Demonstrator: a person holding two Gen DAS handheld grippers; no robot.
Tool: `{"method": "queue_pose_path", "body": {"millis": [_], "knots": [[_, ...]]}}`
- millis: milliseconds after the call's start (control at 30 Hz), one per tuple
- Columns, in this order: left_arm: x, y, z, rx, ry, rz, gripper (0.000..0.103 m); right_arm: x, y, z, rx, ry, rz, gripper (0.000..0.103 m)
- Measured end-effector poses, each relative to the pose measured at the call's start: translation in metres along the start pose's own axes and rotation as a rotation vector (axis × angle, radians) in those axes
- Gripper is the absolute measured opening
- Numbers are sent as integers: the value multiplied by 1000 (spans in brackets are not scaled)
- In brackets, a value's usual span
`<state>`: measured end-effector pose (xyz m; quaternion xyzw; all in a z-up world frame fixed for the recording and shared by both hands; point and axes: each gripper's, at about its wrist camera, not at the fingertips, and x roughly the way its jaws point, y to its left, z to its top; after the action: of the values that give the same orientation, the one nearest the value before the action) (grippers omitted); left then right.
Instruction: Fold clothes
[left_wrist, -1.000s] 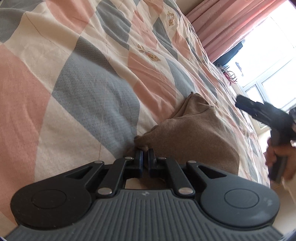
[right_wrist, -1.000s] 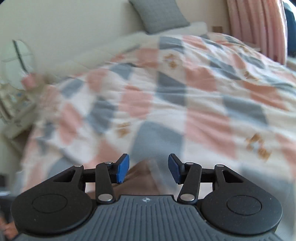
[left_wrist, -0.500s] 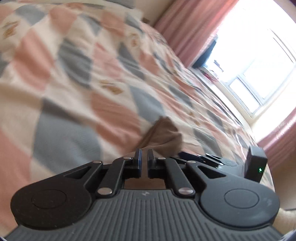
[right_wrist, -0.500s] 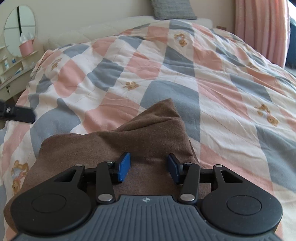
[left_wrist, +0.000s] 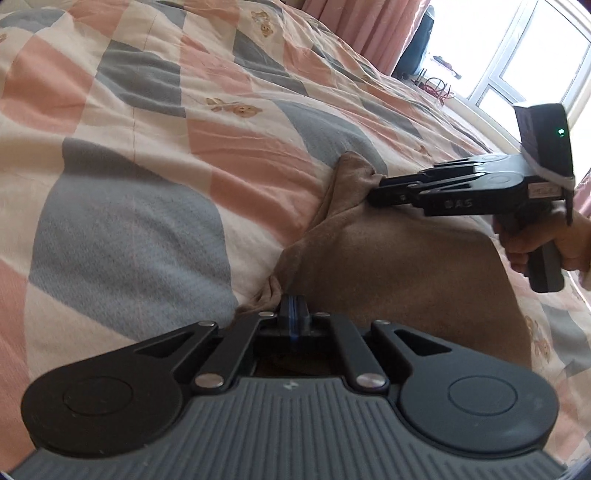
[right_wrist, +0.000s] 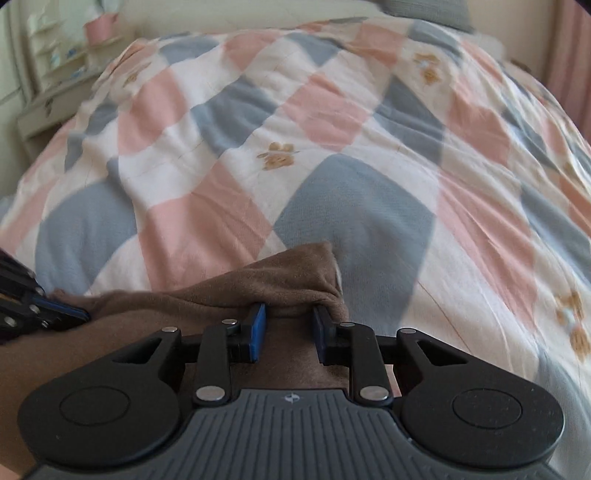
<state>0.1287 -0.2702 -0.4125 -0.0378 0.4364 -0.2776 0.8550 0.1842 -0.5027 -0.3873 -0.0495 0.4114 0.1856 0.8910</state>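
A brown garment (left_wrist: 399, 266) lies bunched on a quilt of pink, grey and cream patches (left_wrist: 147, 147). My left gripper (left_wrist: 293, 301) is shut on the garment's near edge, its pads pressed together over the fabric. My right gripper (left_wrist: 373, 188), held by a hand (left_wrist: 576, 240), grips the far raised corner. In the right wrist view its blue pads (right_wrist: 258, 325) stand narrowly apart with a thick fold of the garment (right_wrist: 258, 277) pinched between them. The left gripper (right_wrist: 62, 314) shows at the left edge there, on the same edge of the cloth.
The quilt (right_wrist: 332, 110) covers the whole bed around the garment. Pink curtains (left_wrist: 351, 22) and a bright window (left_wrist: 517, 55) lie beyond the bed's far side. A pale bedside shelf (right_wrist: 55, 92) stands at the left, and a grey pillow (right_wrist: 424, 7) at the head.
My right gripper came down onto the garment and its fingers narrowed around a fold at the far corner. The left gripper stayed shut on the near edge.
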Motion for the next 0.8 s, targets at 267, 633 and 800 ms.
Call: {"method": "queue_pose_path", "body": {"millis": [267, 633, 800], "knots": [[2, -4, -1, 53, -5, 29, 3, -103, 55, -69, 239, -272, -12, 31], [-49, -37, 22, 97, -26, -34, 5, -71, 100, -103, 89, -179, -70, 39], [-25, -67, -14, 185, 59, -28, 10, -72, 88, -103, 135, -191, -31, 39]]}}
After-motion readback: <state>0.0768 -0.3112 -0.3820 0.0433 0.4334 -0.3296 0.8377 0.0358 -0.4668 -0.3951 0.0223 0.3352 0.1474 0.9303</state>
